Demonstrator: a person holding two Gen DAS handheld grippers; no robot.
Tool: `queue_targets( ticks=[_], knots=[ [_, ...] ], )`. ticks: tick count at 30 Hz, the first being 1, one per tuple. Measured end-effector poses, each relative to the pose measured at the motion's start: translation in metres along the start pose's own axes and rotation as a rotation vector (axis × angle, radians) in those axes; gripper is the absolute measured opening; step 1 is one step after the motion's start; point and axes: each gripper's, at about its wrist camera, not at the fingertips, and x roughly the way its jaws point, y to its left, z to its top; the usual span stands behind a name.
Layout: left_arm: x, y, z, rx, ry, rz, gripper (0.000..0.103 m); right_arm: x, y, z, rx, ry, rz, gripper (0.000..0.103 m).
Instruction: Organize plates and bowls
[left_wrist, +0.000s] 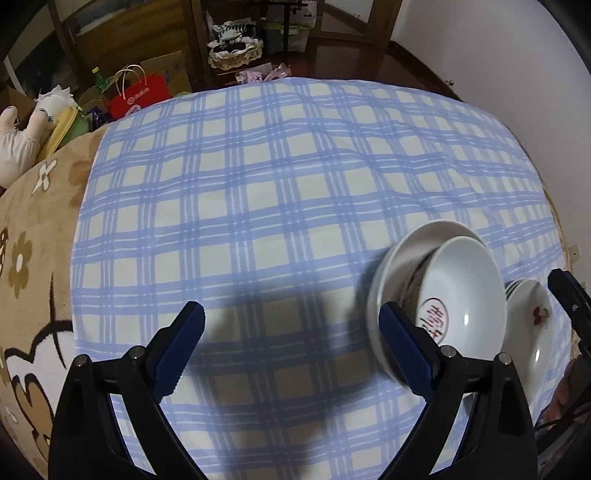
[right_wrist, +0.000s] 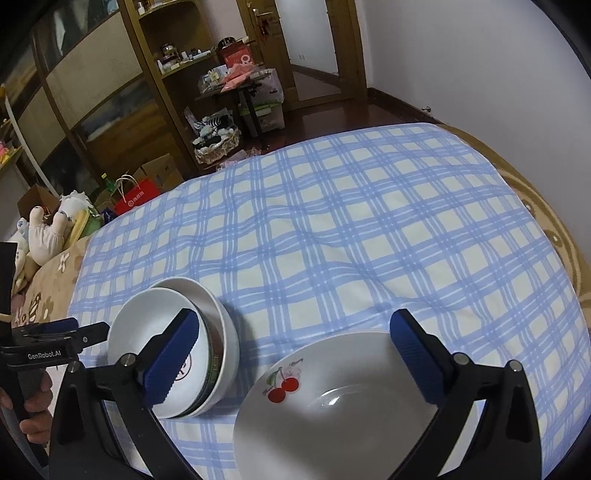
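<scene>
— Where have the dishes ended up?

— On the blue-and-white checked cloth (right_wrist: 369, 229) spread over the bed. A glossy white porcelain bowl with a red round stamp inside (left_wrist: 465, 295) sits nested in a second plain white bowl (left_wrist: 406, 243), and the pair leans over to one side. Just beside them lies a wide white plate with red cherries painted on its rim (right_wrist: 332, 413).

— And the left tongs (left_wrist: 291, 339)?

— Spread wide, nothing between the blue pads. They hang over bare cloth, with the nested bowls just beyond the right-hand finger. Whether that finger touches the outer bowl's rim, I can't tell from here.

— The right tongs (right_wrist: 295, 343)?

— Also gaping wide, holding nothing. They sit above the cherry plate, one pad in front of the bowls, the other over the plate's far edge, neither pressing on it.

— Anything else around?

— A beige flowered blanket (left_wrist: 33, 229) under the cloth, a cream stuffed toy (right_wrist: 48, 232) at the bed's edge and a red paper bag (left_wrist: 142, 98) on the floor.
</scene>
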Motion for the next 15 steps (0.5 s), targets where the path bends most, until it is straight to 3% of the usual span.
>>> queue_targets(
  ticks=[4,11,13,15],
  knots=[
    [0.002,0.001,0.0,-0.011,0.005,-0.053,0.094,0.003,0.001,-0.004,-0.031,-0.009,-0.037,0.103],
    [0.009,-0.003,0.0,0.003,0.027,-0.058,0.094,0.011,-0.002,-0.004,-0.024,0.042,-0.017,0.103],
    [0.009,-0.004,0.0,0.003,0.031,-0.067,0.094,0.014,-0.001,-0.005,-0.03,0.066,0.0,0.092],
    [0.009,-0.006,0.0,0.009,0.025,-0.058,0.094,0.017,-0.001,-0.006,-0.03,0.084,0.014,0.089]
  ],
)
